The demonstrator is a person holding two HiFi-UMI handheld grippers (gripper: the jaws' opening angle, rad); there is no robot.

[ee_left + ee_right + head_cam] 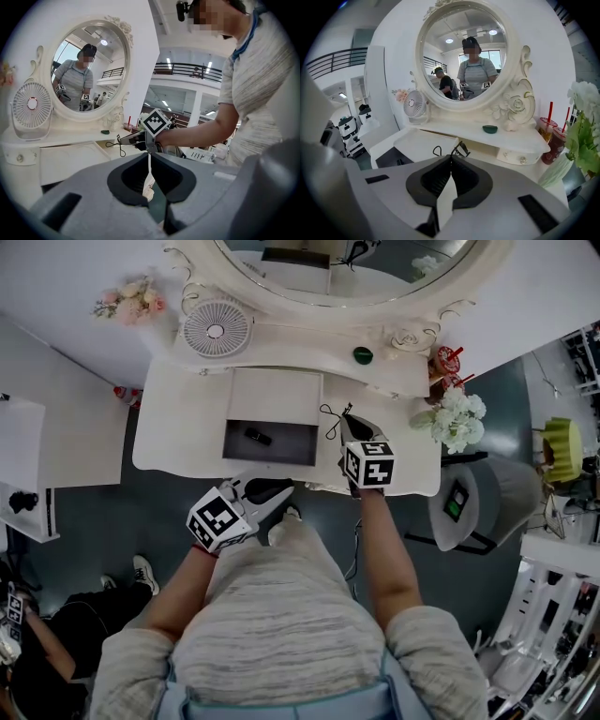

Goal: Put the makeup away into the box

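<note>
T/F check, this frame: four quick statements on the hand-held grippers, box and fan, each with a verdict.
1. The right hand-held gripper is shut on the eyelash curler. True.
2. The box is closed. False: it stands open, with a small dark item inside.
3. The left hand-held gripper holds a brush. False: its jaws are together, with nothing between them.
4. The fan stands on the shelf, left of the mirror in the head view. True.

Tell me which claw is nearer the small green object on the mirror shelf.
Right. The right claw hovers over the table, just before the green object; the left claw sits off its front edge.
</note>
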